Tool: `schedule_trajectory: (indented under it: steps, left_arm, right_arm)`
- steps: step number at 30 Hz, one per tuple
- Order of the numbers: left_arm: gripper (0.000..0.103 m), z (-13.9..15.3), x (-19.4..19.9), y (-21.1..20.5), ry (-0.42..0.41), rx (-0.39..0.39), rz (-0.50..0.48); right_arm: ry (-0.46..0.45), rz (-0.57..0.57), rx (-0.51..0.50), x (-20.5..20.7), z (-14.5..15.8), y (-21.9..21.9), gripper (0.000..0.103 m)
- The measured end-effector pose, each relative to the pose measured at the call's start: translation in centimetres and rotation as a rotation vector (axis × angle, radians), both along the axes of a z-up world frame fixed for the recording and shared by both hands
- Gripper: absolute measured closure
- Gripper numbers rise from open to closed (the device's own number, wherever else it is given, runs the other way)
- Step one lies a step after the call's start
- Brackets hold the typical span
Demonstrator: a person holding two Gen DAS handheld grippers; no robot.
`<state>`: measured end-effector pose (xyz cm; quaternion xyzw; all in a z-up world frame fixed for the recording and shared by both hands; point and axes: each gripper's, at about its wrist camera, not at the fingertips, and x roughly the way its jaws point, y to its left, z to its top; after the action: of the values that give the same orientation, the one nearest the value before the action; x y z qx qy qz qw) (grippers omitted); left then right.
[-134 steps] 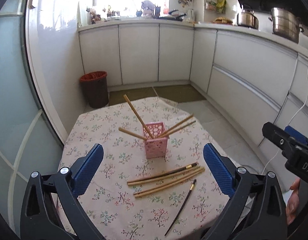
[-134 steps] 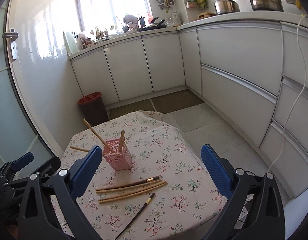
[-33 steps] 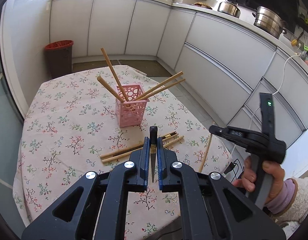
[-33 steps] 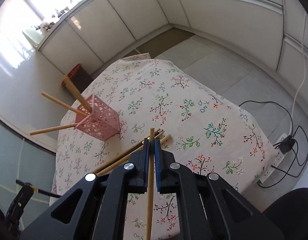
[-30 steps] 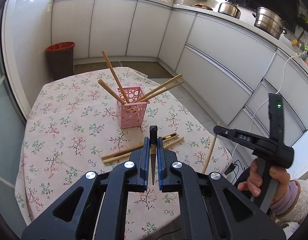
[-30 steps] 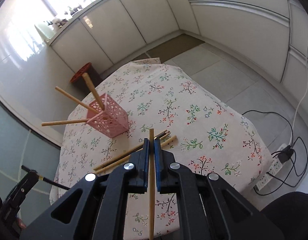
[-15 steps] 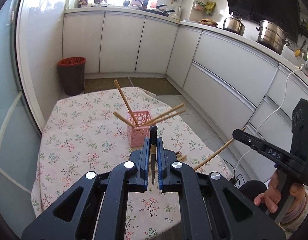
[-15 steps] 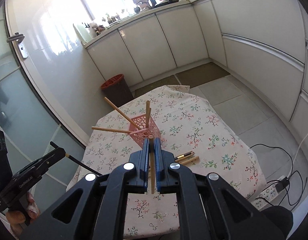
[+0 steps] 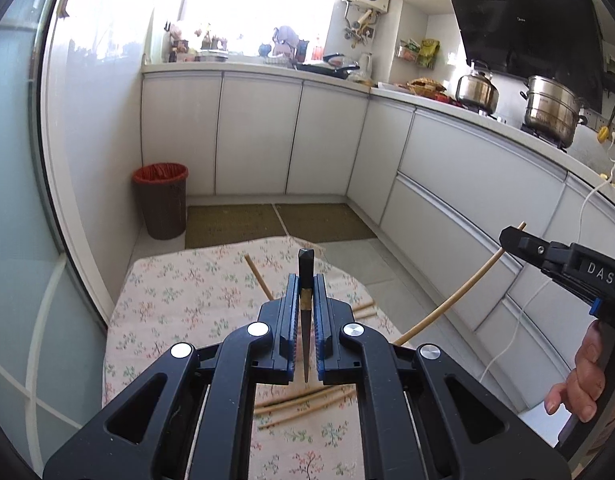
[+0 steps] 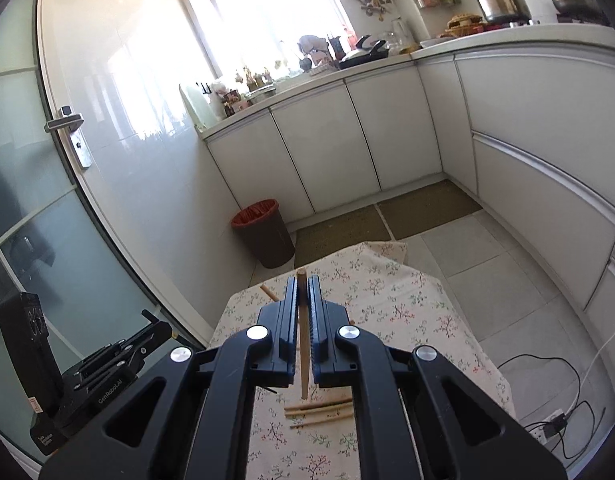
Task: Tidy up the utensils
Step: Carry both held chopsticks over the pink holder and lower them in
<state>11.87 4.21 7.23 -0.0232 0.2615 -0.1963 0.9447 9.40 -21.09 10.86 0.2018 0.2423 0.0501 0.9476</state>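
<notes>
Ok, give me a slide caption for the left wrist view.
Left gripper clamps a dark chopstick above the floral table; right gripper holds a bamboo chopstick.

1. A bright window (image 9: 263, 0) above the far counter floods a white kitchen with daylight.
2. White cabinets (image 9: 259, 136) run along the far wall and down the right side, under a pale worktop crowded with jars and pans.
3. A steel kettle (image 9: 477, 90) and a steamer pot (image 9: 551, 110) stand on the hob under a black hood (image 9: 519, 20).
4. A brown bin (image 9: 161, 200) with a red liner stands in the far left corner beside two mats (image 9: 279, 222) on the tiled floor.
5. A frosted glass door (image 10: 47, 184) with a metal handle closes the left side.
</notes>
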Motion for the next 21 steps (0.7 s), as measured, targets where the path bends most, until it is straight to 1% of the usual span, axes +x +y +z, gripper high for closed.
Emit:
schedule_trajectory:
  steps: [4, 9, 14, 19, 21]
  left_arm:
    - [0.097, 1.3, 1.9, -0.9, -0.035, -0.007, 0.022]
    - [0.097, 1.1, 5.1, -2.4, -0.037, -0.01, 0.044]
    - [0.097, -1.0, 8.7, -3.4, -0.002, 0.0, 0.059]
    - [0.095, -4.2, 11.0, -4.1, 0.043, 0.02, 0.073]
    - [0.094, -5.2, 11.5, -4.1, 0.063, 0.007, 0.071]
  right_arm:
    - [-0.03, -0.009, -0.008, 2.1, 1.4, -0.2, 0.098]
    - [-0.055, -0.024, -0.015, 5.8, 2.0, -0.7, 0.098]
    - [-0.035, -0.022, -0.031, 9.4, 0.7, -0.8, 0.098]
    - [-0.004, -0.017, -0.043, 12.3, -1.7, -0.8, 0.098]
    - [0.001, -0.016, -0.051, 13.1, -2.5, -0.6, 0.098]
